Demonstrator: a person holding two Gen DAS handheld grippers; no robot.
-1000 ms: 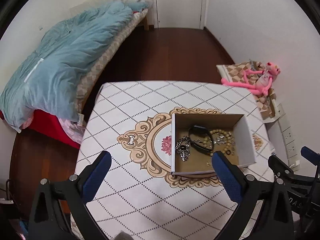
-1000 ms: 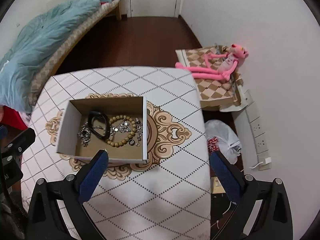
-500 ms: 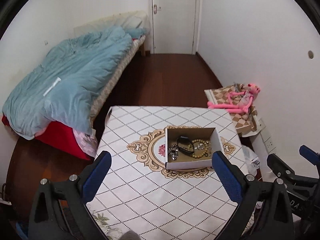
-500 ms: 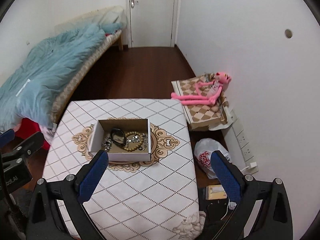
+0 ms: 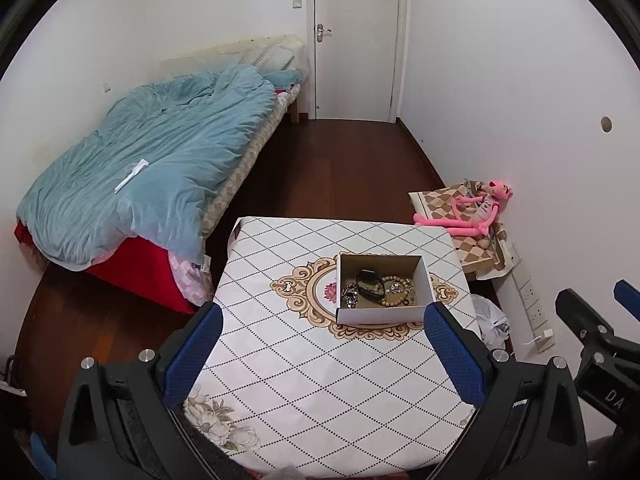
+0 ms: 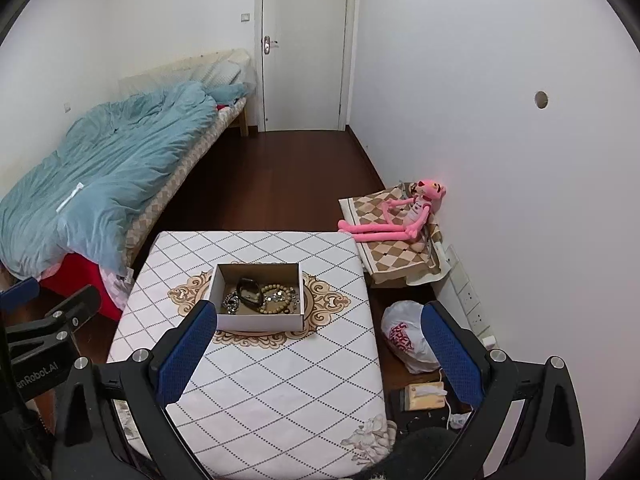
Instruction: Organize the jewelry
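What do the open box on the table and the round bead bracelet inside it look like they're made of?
The box looks like cardboard: matte white outside, plain brown inside, with thin folded walls. The bead bracelet looks like wood, with matte tan round beads, though at this size it could also be plastic or stone.

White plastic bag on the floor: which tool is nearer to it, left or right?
Right. The white plastic bag lies just inside the right tool's right finger; the left tool faces the table, with the bag beyond its right finger.
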